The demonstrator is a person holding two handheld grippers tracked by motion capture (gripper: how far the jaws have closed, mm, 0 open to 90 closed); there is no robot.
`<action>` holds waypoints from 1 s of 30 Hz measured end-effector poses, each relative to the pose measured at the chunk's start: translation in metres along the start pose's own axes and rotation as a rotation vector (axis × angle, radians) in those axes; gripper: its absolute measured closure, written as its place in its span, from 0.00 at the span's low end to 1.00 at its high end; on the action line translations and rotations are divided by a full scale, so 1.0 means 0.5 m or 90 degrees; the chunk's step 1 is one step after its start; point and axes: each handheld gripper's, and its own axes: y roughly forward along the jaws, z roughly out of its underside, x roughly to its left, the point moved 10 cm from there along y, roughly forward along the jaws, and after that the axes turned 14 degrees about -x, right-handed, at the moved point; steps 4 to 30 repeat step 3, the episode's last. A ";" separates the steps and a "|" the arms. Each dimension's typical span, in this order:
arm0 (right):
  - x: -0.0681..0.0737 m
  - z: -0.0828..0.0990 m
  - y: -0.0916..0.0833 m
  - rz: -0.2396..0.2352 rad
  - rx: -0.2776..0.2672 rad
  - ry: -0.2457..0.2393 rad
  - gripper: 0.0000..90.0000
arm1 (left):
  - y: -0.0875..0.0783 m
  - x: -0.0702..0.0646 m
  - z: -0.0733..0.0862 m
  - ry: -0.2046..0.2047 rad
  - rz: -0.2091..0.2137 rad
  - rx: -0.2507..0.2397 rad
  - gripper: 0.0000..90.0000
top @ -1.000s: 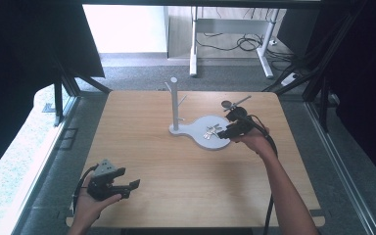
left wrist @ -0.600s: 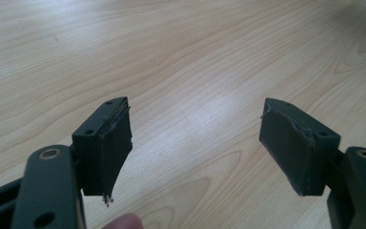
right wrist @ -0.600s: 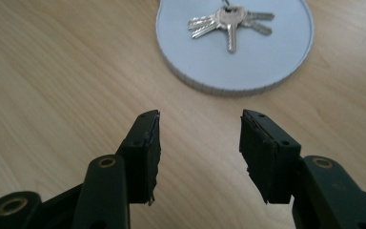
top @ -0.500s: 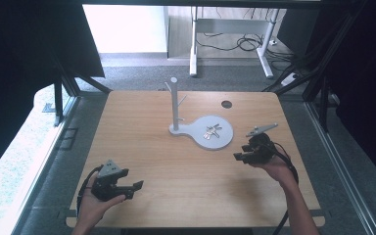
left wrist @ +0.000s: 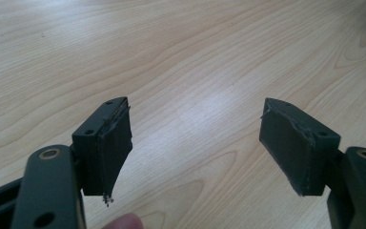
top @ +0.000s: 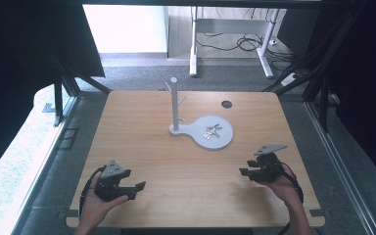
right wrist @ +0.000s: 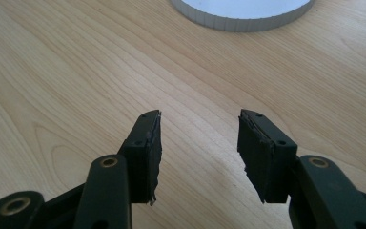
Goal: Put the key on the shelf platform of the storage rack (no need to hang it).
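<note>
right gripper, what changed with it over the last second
The right gripper drew back from the white dish of the stand toward the person's edge of the table, empty, jaws open. The keys stayed on the dish. The left gripper barely moved, open near the front left.

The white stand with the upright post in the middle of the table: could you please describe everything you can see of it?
The stand looks like matte white or pale grey plastic. It has a flat base, small and round under the post and widening to a round dish on the right. The post rises upright, with short pegs angling out near its top. A small pile of metallic keys lies in the dish. It sits on the wooden table, behind centre, apart from both grippers.
</note>
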 end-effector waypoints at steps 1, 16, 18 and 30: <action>-0.001 -0.001 -0.001 0.003 -0.001 -0.001 0.57 | 0.001 -0.002 0.000 0.003 0.001 0.002 0.30; -0.003 -0.004 -0.002 0.006 -0.011 0.005 0.55 | 0.002 -0.003 0.001 0.004 0.001 0.004 0.30; -0.003 -0.004 -0.002 0.006 -0.011 0.005 0.55 | 0.002 -0.003 0.001 0.004 0.001 0.004 0.30; -0.003 -0.004 -0.002 0.006 -0.011 0.005 0.55 | 0.002 -0.003 0.001 0.004 0.001 0.004 0.30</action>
